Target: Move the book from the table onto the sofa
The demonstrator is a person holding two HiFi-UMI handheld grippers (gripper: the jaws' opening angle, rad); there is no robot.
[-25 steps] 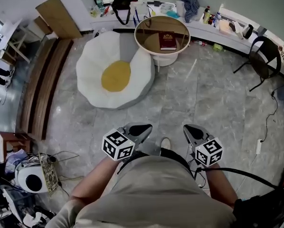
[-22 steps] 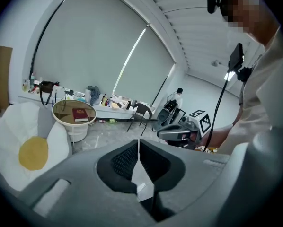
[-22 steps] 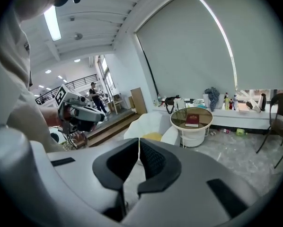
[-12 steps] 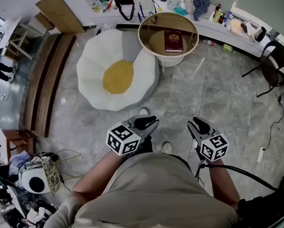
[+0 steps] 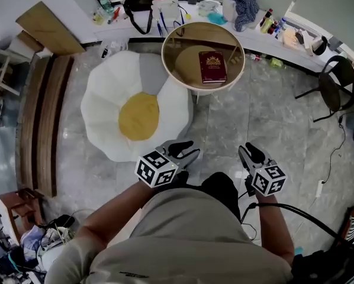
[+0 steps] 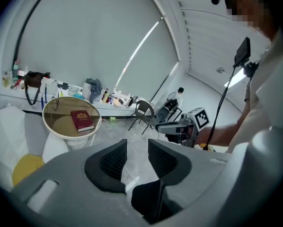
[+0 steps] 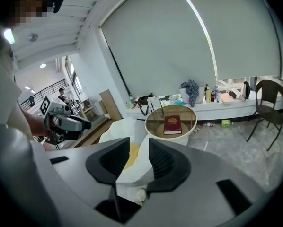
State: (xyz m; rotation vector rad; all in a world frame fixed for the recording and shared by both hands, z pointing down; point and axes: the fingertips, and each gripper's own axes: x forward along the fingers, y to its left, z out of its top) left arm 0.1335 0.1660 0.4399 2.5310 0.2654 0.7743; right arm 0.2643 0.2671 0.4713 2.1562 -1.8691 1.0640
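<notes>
A dark red book (image 5: 212, 67) lies flat on a round glass-topped table (image 5: 177, 70), also seen as the book (image 6: 82, 120) and the book (image 7: 172, 125). Left of the table sits a white egg-shaped sofa (image 5: 106, 108) with a yellow centre (image 5: 138, 115). My left gripper (image 5: 186, 151) and right gripper (image 5: 248, 154) hang well short of the table, over the grey floor. Both sets of jaws are opening with nothing between them, as shown by the left gripper (image 6: 137, 159) and right gripper (image 7: 139, 161).
A cluttered counter (image 5: 183, 7) runs along the far wall with a black bag (image 5: 141, 7) and bottles. A black chair (image 5: 334, 90) stands at the right. Wooden boards (image 5: 44, 117) lie along the left, and cables trail at the right.
I have walked forward, so the table and sofa are nearer. Both grippers came forward with me and their jaws have parted from shut.
</notes>
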